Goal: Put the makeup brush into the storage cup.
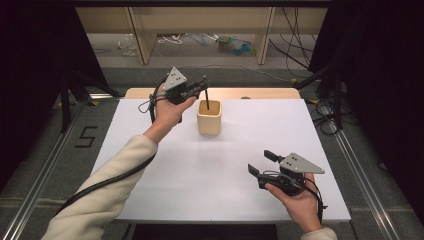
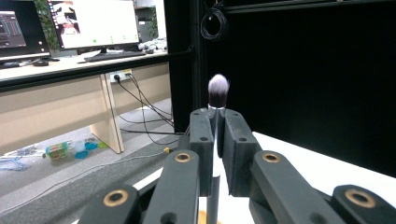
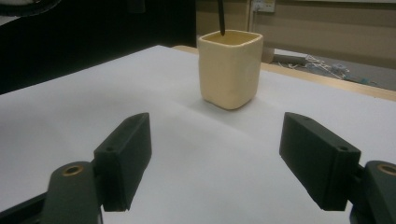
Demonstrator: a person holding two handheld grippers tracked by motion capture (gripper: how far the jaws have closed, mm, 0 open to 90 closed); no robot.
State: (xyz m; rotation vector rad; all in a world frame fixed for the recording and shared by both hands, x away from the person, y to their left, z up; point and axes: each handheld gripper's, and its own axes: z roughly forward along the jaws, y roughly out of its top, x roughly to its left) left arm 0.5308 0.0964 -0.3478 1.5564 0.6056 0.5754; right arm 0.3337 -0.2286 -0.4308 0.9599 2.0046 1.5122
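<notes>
Two hand-held grippers: my left hand-held gripper (image 1: 202, 86) clamps a brush (image 2: 218, 91) upright, handle down inside the cream cup (image 1: 209, 117) far-centre on the worktop (image 1: 165, 175). My right hand-held gripper (image 1: 262, 163) rests near-right, jaws wide, empty, with bare worktop around.

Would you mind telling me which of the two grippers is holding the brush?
The left gripper, above the cream cup: its jaws are shut on the brush handle. The right gripper is open and holds nothing.

You have one cup (image 1: 209, 117) on one table (image 1: 150, 165); one brush (image 2: 218, 91) stands over it; you hold two grippers, left (image 1: 200, 86) and right (image 1: 261, 163).
</notes>
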